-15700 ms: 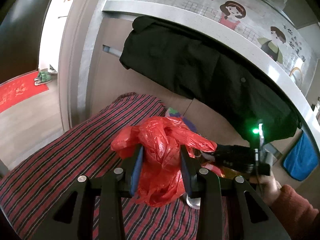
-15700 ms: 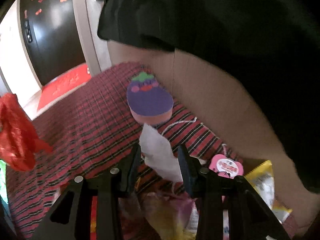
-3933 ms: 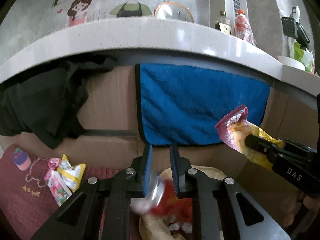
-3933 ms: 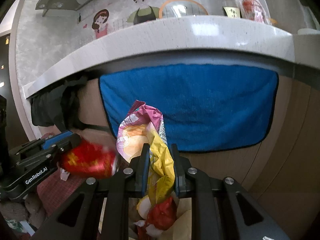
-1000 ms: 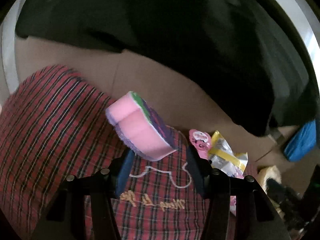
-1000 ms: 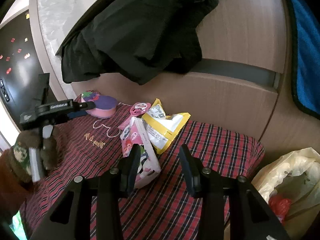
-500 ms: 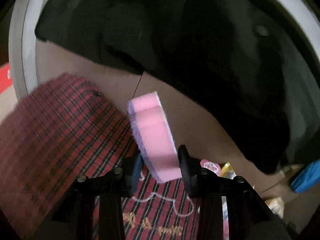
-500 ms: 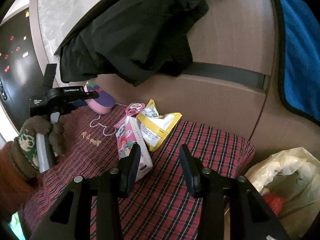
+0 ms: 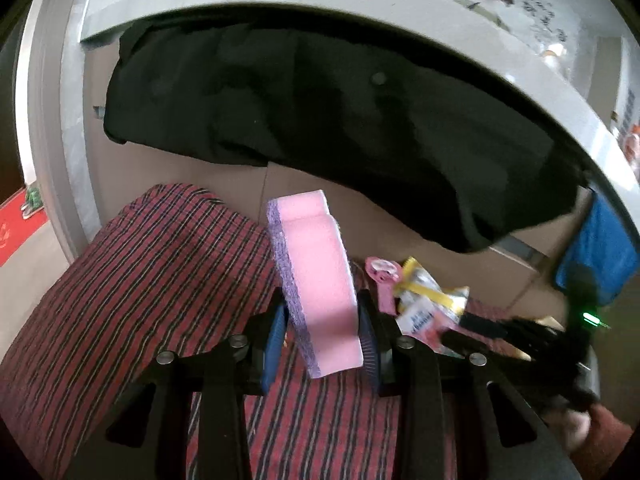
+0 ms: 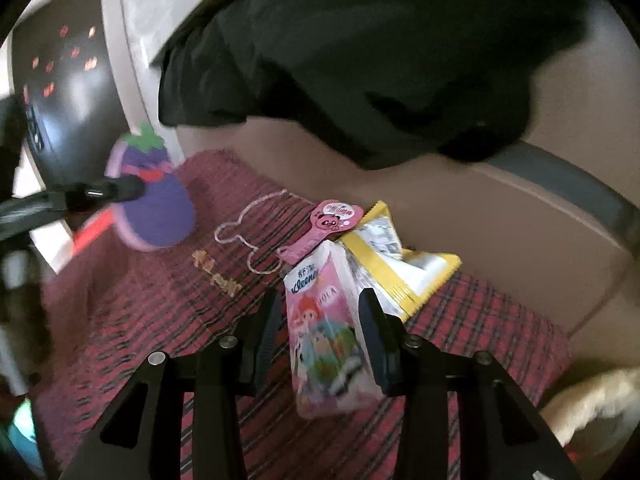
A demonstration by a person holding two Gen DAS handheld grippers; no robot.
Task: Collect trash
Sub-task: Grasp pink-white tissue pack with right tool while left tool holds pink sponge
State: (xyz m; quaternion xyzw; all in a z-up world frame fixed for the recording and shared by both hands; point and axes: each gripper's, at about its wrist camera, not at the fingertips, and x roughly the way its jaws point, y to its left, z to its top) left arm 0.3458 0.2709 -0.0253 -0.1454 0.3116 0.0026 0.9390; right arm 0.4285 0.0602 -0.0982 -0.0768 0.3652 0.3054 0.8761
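The left claw (image 9: 322,344) is pinching a pink sponge (image 9: 316,280), flat side to flat side, so it stands up on its edge in the middle of the left view. The blue pads have just been squeezing in on it, and now they press both faces. Held that way, I think the soft sponge won't slip out while it is carried. In the right view you can see its purple eggplant face at the upper left, lifted off the rug (image 9: 132,276).

The right claw (image 10: 316,332) is spread wide, with a pink tissue pack (image 10: 328,320) standing between its jaws at the lower middle of the right view. The pads don't look like they press it yet. It seems lined up for a grab, one pad on each side.

Just behind the pack lie a yellow wrapper (image 10: 400,264) and a pink tag (image 10: 332,216), touching each other, close to the wood wall. They are still on the rug, so there is more trash to pick up.

A pale bag (image 10: 592,404) peeks in at the lower right. I guess the trash goes there.

A black cloth (image 9: 340,120) hangs over the counter (image 9: 280,20) above it all.
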